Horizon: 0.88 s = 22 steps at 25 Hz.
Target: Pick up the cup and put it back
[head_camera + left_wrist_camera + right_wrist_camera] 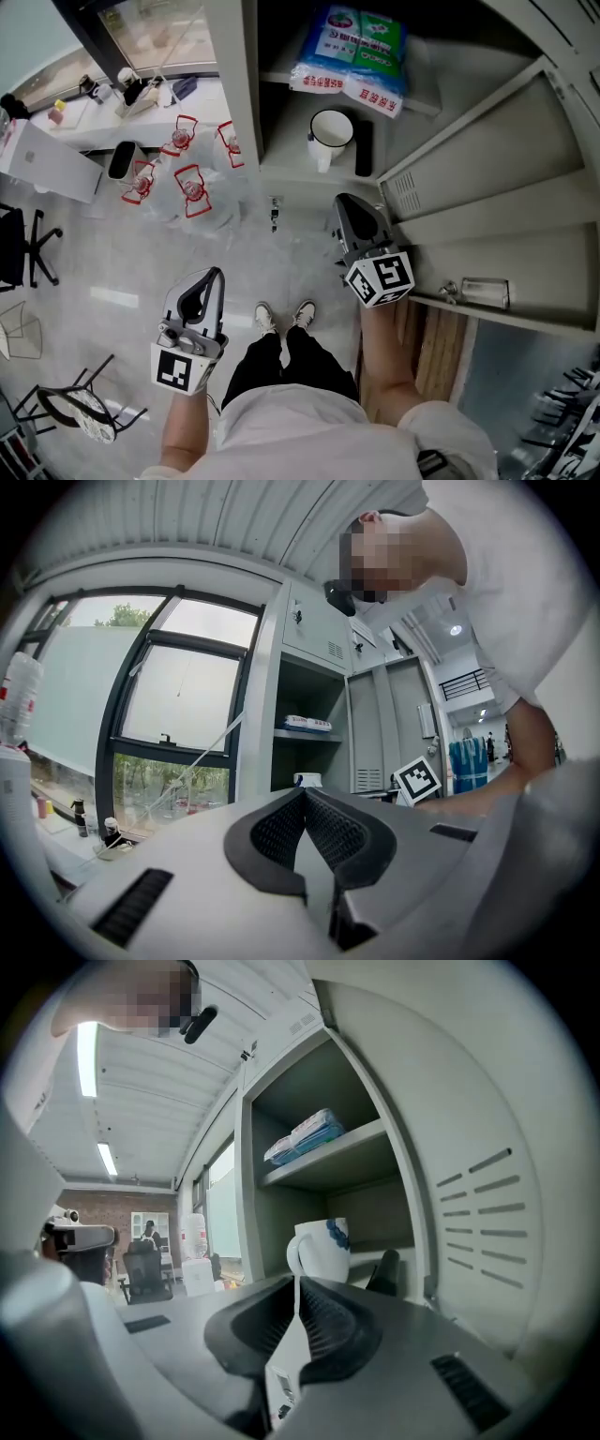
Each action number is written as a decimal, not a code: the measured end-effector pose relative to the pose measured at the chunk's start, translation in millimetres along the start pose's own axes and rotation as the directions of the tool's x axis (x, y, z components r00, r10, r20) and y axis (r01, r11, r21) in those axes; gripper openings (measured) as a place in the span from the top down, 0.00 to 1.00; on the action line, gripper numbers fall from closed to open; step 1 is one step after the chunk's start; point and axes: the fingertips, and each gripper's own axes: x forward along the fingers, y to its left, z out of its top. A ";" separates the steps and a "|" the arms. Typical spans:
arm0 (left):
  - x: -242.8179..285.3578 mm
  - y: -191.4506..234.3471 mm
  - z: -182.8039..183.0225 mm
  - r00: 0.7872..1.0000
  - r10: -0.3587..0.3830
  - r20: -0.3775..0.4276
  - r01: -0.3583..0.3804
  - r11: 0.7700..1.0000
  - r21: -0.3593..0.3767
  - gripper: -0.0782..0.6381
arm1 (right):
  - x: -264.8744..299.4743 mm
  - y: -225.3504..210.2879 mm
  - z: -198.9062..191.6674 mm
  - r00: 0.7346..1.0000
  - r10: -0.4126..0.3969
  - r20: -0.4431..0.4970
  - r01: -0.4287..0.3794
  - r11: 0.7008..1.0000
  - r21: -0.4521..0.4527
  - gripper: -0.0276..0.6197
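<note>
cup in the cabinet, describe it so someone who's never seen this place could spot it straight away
Look into the open grey metal cabinet, at the shelf below the blue-and-green packet. The cup stands upright there beside a dark object. It is white, with a handle and a blue mark on its side.
</note>
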 end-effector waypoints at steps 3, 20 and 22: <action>1.1 -1.8 5.8 1.000 -0.010 0.018 0.010 1.000 0.005 0.86 | -8.3 1.4 7.3 1.000 -0.011 -0.002 0.011 1.000 -0.003 0.93; -34.4 24.3 69.9 0.985 0.045 0.169 -0.054 0.997 0.053 0.86 | -89.6 32.8 114.9 0.996 -0.043 0.075 0.052 0.991 -0.121 0.93; -43.4 32.3 73.3 0.982 0.069 0.175 -0.080 0.995 0.057 0.86 | -101.2 37.2 129.9 0.994 -0.045 0.099 0.059 0.988 -0.139 0.93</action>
